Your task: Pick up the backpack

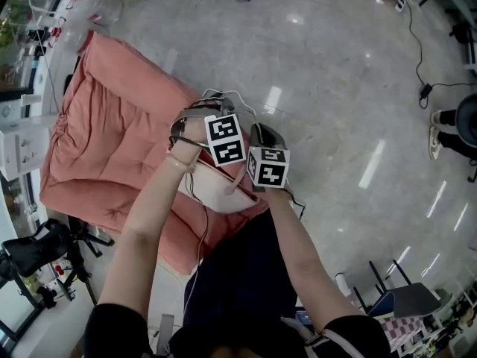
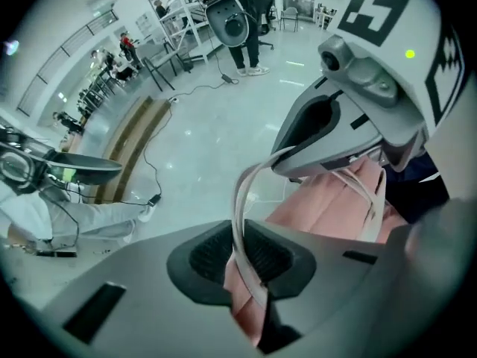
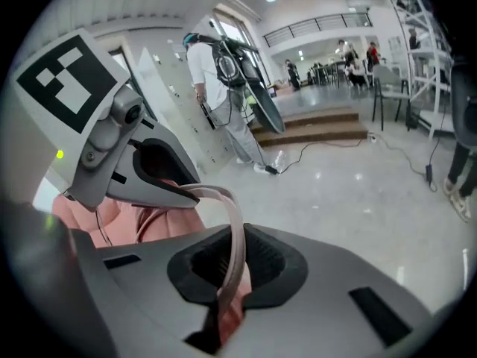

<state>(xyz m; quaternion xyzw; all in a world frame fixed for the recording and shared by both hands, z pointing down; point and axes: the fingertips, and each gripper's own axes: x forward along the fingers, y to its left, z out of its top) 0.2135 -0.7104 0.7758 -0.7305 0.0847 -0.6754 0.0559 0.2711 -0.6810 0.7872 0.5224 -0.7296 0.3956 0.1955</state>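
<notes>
Left gripper view: my left gripper (image 2: 250, 273) is clenched on a pale webbing strap (image 2: 240, 200) of the pink fabric backpack (image 2: 328, 207). Right gripper view: my right gripper (image 3: 223, 278) grips a second pale strap loop (image 3: 235, 230). Head view: both grippers meet over the backpack, at the near right edge of the salmon quilted mat (image 1: 112, 125) on the grey polished floor (image 1: 335, 88).

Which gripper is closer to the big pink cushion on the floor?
Left. The left gripper hangs over the right edge of the pink cushion; the right gripper is beside it, farther out toward the bare floor. Each is shut on a backpack strap.
</notes>
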